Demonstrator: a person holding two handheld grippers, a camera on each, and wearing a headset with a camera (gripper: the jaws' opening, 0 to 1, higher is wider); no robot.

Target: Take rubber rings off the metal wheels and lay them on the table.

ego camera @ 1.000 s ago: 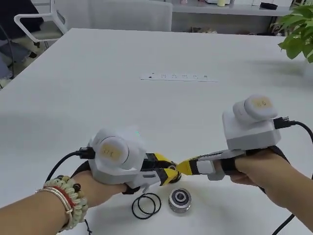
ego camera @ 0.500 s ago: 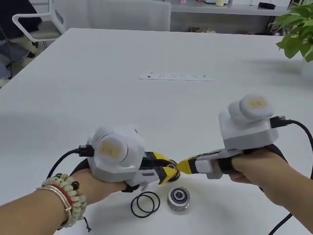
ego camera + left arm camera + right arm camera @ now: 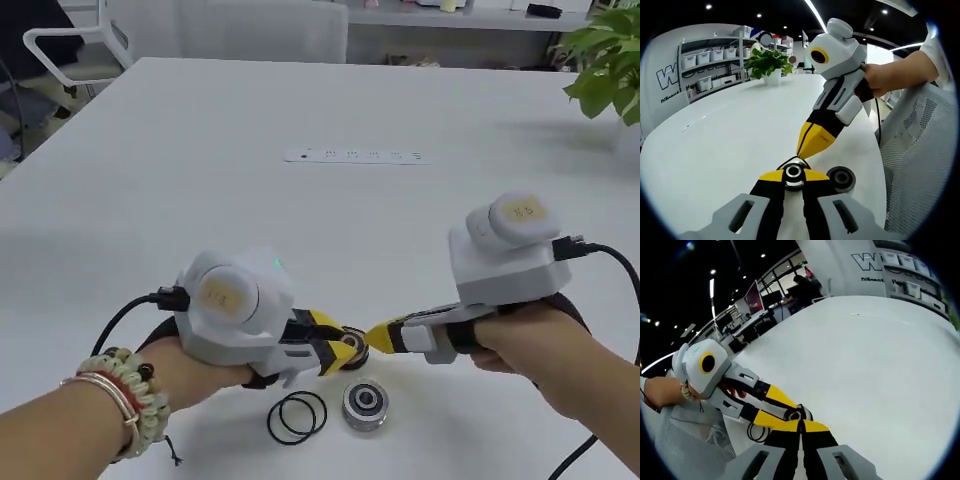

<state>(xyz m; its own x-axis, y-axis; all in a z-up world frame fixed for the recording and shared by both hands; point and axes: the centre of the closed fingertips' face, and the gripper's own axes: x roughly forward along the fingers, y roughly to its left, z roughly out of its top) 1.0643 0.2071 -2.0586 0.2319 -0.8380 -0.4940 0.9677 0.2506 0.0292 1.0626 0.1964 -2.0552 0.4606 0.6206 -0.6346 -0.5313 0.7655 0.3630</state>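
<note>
Got the left claw [image 3: 342, 348] clamped on a small metal wheel [image 3: 793, 172], held just over the white table [image 3: 300, 220]. Seeing the right claw [image 3: 801, 152] closed tip to tip right against that wheel, apparently nipping the thin black rubber ring [image 3: 785, 162] that loops up off it. Down on the table just below both claws: two loose rubber rings [image 3: 297, 416] overlapping each other, and right beside them a second metal wheel [image 3: 366, 403] lying flat.
</note>
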